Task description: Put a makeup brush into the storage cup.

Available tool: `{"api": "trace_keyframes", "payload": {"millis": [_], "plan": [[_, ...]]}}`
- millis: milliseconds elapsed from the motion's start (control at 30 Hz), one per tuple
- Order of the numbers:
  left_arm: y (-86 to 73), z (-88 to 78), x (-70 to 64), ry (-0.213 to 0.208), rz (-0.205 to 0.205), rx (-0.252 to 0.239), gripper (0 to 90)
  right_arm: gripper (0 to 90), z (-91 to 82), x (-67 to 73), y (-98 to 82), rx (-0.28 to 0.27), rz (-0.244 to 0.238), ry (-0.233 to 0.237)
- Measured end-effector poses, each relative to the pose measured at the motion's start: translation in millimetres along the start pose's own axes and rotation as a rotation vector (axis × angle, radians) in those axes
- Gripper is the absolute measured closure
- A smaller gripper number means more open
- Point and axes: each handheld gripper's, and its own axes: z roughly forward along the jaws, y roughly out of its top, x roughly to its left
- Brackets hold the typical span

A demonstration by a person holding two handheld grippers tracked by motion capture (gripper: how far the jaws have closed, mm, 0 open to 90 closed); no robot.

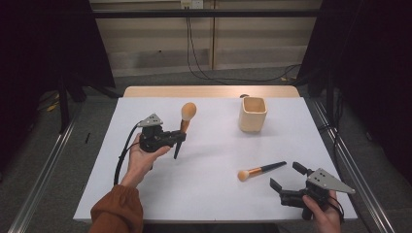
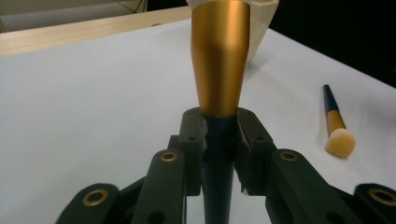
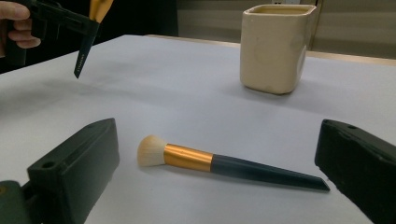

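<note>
Over the left half of the counter (image 1: pixel 209 194), the left gripper (image 1: pixel 179 137) is clenched on the dark handle of a makeup brush (image 1: pixel 185 119), holding it upright with the bristle head up and the pointed end clear of the surface. A second brush (image 1: pixel 260 170) lies flat near the front right, its handle pointing toward the right edge. The right gripper (image 1: pixel 286 176) waits just in front of it, jaws spread wide and grasping nothing. A cream cup (image 1: pixel 252 114) stands toward the back right, well apart from both.

The held brush is pinched on a tapered, smooth handle, so it may well slide or swivel in the jaws if tilted toward the cup. The cup looks light and narrow-mouthed; a poorly aimed handle tip could catch its rim and tip it.

The counter is a plain white sheet over a wooden top. Around it are grey carpet, dark curtains, metal rails and black cables (image 1: pixel 194 53) hanging down the back wall.
</note>
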Motion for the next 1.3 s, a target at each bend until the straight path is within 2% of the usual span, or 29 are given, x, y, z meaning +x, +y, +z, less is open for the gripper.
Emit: {"api": "trace_keyframes", "payload": {"millis": [100,300,400,567,700,767,833,867,933,1000,1167,1300], "plan": [[-1.2,-0.5,-4.5,-0.024,0.029,-0.02,74.5,0.0,0.1,0.8,0.4,-0.017,0.013,-0.005],[-7.0,-3.3,-12.1,-0.038,0.021,-0.068,74.5,0.1,2.3,3.6,2.6,-0.035,0.048,0.003],[-10.6,-3.7,-16.2,-0.048,0.016,-0.095,74.5,0.0,3.8,5.5,6.1,-0.046,0.041,0.022],[-13.8,-3.6,-20.6,-0.038,-0.005,-0.088,74.5,0.0,7.4,8.0,12.5,-0.05,0.031,0.051],[-14.4,-5.8,-29.1,-0.035,0.006,-0.098,74.5,0.0,11.7,8.8,18.0,-0.052,0.034,0.081],[-14.8,-6.7,-33.1,-0.048,-0.007,-0.109,74.5,0.0,14.1,10.7,21.2,-0.059,0.043,0.1],[-15.5,-7.6,-38.7,-0.047,0.012,-0.106,74.5,0.0,17.1,12.5,24.5,-0.068,0.043,0.123],[-16.2,-7.6,-40.9,-0.046,0.001,-0.118,74.5,0.0,19.0,13.9,26.2,-0.07,0.043,0.129],[-17.4,-8.8,-44.9,-0.043,-0.011,-0.144,74.4,0.0,24.1,16.5,29.4,-0.065,0.042,0.123],[-17.7,-8.6,-48.3,-0.039,-0.008,-0.141,74.5,0.2,28.1,17.4,31.0,-0.065,0.046,0.121],[-20.5,-4.8,-54.4,-0.056,0.0,-0.126,74.5,0.0,37.2,20.1,35.9,-0.072,0.051,0.154],[-21.2,1.0,-58.5,-0.077,-0.007,-0.132,74.4,0.0,45.3,24.6,40.2,-0.078,0.035,0.174]]}}
